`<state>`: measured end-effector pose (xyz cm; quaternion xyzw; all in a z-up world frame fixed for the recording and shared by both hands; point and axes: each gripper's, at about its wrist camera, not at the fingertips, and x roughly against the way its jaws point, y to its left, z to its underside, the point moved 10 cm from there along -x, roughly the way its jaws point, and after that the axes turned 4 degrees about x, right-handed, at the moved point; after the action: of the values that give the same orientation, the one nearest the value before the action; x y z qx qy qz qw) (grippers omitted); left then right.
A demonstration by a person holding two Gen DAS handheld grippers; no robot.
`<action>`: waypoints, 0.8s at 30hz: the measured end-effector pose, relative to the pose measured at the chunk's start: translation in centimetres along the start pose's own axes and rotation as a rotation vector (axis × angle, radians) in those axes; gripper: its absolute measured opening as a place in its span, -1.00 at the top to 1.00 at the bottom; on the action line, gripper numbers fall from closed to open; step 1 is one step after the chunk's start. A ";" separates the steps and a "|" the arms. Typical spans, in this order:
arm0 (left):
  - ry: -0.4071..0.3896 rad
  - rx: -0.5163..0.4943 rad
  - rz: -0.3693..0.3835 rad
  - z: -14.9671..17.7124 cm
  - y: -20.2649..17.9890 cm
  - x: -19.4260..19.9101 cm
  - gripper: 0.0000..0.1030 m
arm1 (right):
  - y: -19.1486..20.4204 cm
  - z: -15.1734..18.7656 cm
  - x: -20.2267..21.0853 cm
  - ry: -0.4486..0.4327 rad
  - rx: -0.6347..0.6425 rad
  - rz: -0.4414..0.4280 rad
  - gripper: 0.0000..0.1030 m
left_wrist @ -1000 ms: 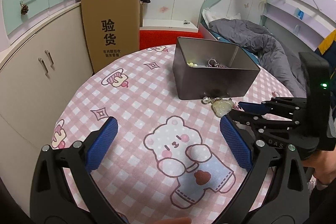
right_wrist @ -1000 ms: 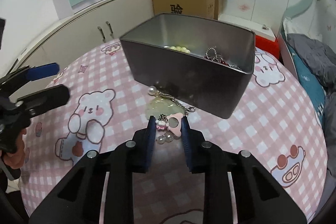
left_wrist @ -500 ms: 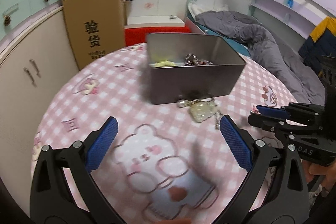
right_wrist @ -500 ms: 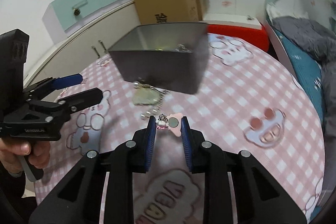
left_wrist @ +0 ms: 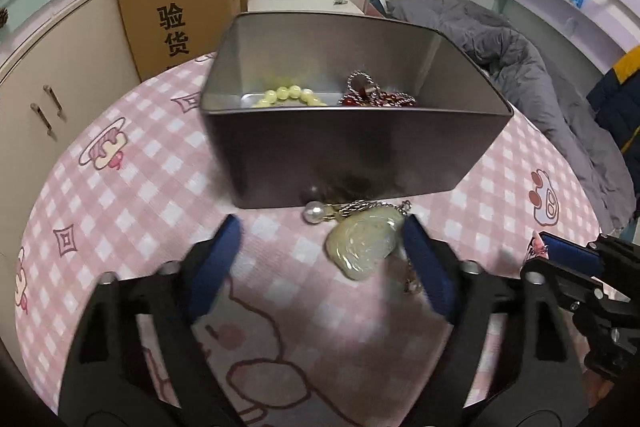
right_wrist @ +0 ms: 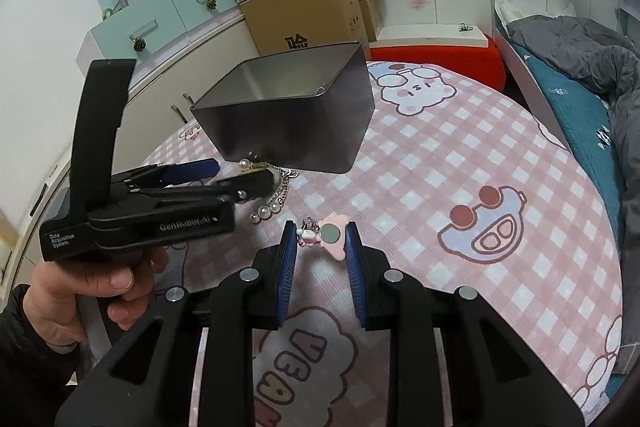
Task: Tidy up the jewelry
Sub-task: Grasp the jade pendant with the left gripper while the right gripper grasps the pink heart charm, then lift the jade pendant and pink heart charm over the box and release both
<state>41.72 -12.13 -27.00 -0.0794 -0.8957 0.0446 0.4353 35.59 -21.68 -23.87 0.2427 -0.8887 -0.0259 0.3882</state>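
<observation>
pale pendant [left_wrist: 362, 247] now between left gripper [left_wrist: 320, 247]

1 metal tin [left_wrist: 352, 151], 1 cardboard box [left_wrist: 180, 3], 2 bracelets in tin, 1 jade pendant [left_wrist: 362, 245], 2 grippers

Left wrist cam: close, looking down along my fingers at metal tin [left_wrist: 352, 151]. Right wrist cam: farther right, facing left across table. Both share tin [right_wrist: 296, 123], checked tablecloth [left_wrist: 132, 187].
</observation>
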 end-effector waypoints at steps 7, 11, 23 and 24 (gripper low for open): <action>-0.003 0.010 0.021 0.7 1.6 1.0 -0.27 | 0.4 0.2 -0.3 0.005 0.008 -0.014 0.57; -0.001 -0.031 0.014 1.2 0.9 1.1 -0.26 | 0.7 0.0 -0.3 0.003 0.006 -0.017 0.57; 0.009 -0.066 0.141 3.3 -0.1 3.3 0.46 | 0.9 -0.2 0.5 -0.011 0.006 -0.006 0.57; 0.007 -0.061 0.145 3.5 0.2 3.6 0.46 | 1.0 -0.2 0.6 -0.013 0.006 -0.004 0.57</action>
<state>36.73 -11.36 -26.39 -0.1574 -0.8869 0.0487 0.4316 34.96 -21.10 -23.07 0.2457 -0.8907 -0.0255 0.3816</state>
